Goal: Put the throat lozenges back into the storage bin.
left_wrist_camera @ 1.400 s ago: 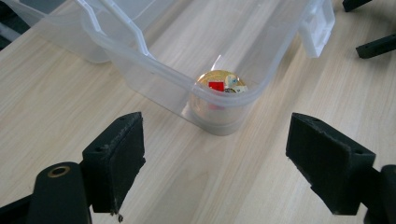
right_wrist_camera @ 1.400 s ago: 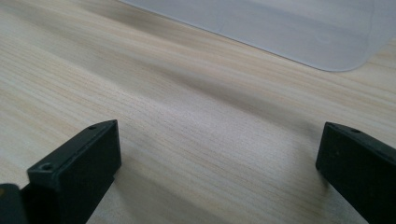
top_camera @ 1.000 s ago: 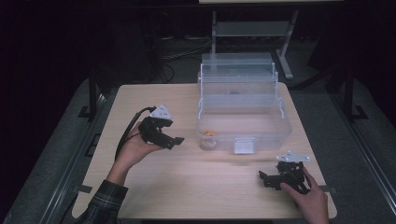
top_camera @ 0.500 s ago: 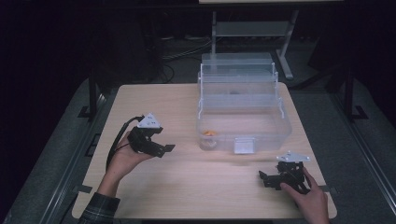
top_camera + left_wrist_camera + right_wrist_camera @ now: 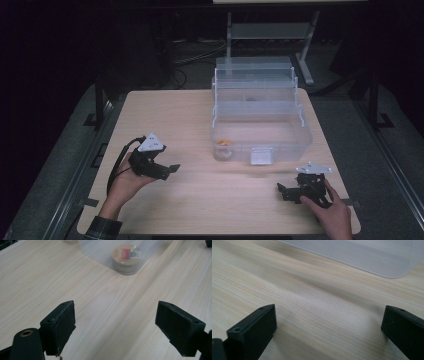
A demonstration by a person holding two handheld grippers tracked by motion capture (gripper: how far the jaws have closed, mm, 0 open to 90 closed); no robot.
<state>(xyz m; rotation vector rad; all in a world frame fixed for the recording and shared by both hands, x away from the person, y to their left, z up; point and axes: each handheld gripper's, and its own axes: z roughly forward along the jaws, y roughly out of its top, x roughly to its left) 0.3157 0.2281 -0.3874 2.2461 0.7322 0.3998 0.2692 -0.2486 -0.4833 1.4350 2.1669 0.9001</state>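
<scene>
Holding your left claw (image 5: 167,169) low over the wooden surface (image 5: 165,110) at the lower left of the high view, you keep its jaws spread wide with nothing between them; the left gripper view shows both black pads (image 5: 61,322) apart over bare wood. Your right claw (image 5: 284,190) sits at the lower right of the high view, down on the surface, its jaws also parted and empty in the right gripper view. A small round tin (image 5: 126,255) with an orange and red lid lies inside the clear plastic box (image 5: 295,132), in its near left corner, at the top centre of the left gripper view. That box stands right of centre in the high view, well apart from both claws.
</scene>
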